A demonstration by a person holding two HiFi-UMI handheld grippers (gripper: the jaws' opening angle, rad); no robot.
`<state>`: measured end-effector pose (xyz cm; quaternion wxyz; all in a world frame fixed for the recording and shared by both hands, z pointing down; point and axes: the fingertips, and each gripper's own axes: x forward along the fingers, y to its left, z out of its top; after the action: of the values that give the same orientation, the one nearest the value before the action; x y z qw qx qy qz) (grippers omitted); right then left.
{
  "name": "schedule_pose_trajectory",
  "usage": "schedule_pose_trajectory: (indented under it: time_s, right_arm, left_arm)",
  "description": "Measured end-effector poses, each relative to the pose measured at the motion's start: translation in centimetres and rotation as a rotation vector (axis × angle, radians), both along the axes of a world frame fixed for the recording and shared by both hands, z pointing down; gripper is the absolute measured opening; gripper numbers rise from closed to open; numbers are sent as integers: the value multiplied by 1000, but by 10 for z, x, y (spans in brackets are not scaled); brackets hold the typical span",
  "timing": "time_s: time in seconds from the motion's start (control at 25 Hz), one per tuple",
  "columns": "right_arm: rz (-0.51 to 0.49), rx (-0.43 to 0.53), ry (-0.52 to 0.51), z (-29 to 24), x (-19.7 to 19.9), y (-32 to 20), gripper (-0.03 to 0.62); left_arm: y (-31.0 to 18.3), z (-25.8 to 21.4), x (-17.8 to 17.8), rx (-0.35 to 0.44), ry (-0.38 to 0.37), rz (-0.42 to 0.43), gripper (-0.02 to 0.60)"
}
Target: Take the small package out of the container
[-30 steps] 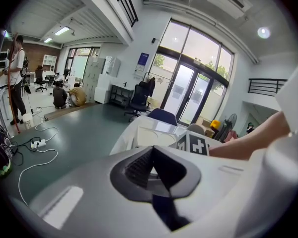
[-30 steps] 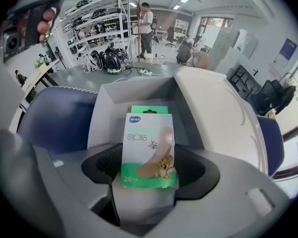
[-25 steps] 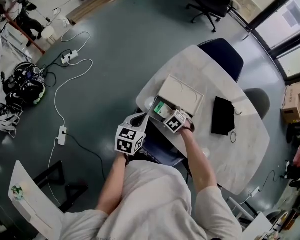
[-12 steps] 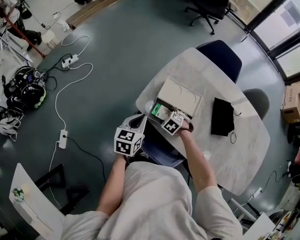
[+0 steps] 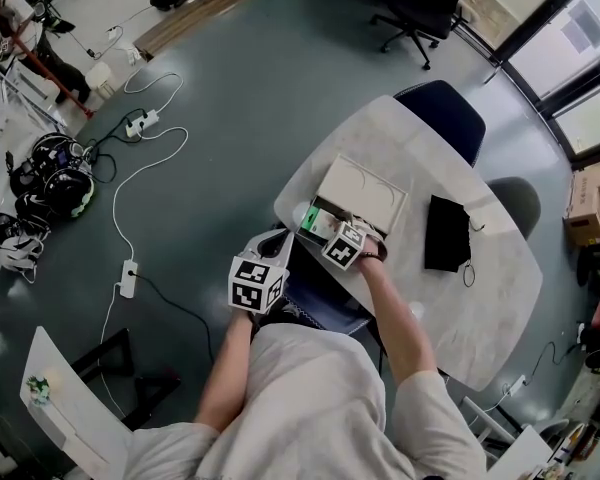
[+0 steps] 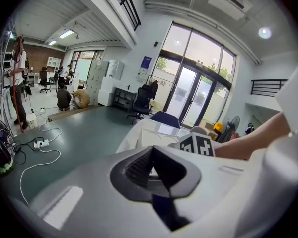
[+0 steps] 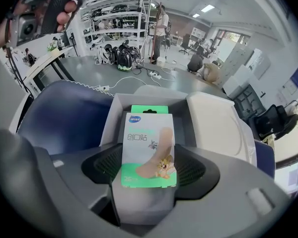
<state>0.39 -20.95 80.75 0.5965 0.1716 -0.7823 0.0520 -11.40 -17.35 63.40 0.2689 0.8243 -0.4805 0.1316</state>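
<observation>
White table (image 5: 410,138) edge: right gripper (image 7: 149,175) pinches bandage pack (image 7: 148,143) above open box (image 7: 111,118), unmoved; left gripper (image 6: 156,192) closed, empty, alongside.

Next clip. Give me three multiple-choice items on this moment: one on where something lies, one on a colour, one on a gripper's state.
1. Where is the black pouch relative to the container?
A. inside it
B. flat on the table beside it
C. leaning upright against it

2. What colour edges the small package?
A. red
B. green
C. yellow

3. How do the right gripper's jaws stand?
A. wide apart, empty
B. together on nothing
C. closed on the small package

Key:
1. B. In the head view the pouch lies flat on the tabletop, apart from the container.
2. B. The right gripper view shows green bands at the package's top and bottom.
3. C. In the right gripper view a pad presses each side of the package.
</observation>
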Motion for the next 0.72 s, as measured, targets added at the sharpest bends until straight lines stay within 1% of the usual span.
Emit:
schedule_pose_trajectory:
  time_s: [0.4, 0.72]
  right_arm:
    - [10, 4, -18, -7, -3, 1, 325]
    - [35, 3, -59, -16, -2, 3, 325]
  left_arm:
    - [0, -2, 0, 7, -1, 4, 54]
    - [4, 2, 7, -1, -13, 26, 54]
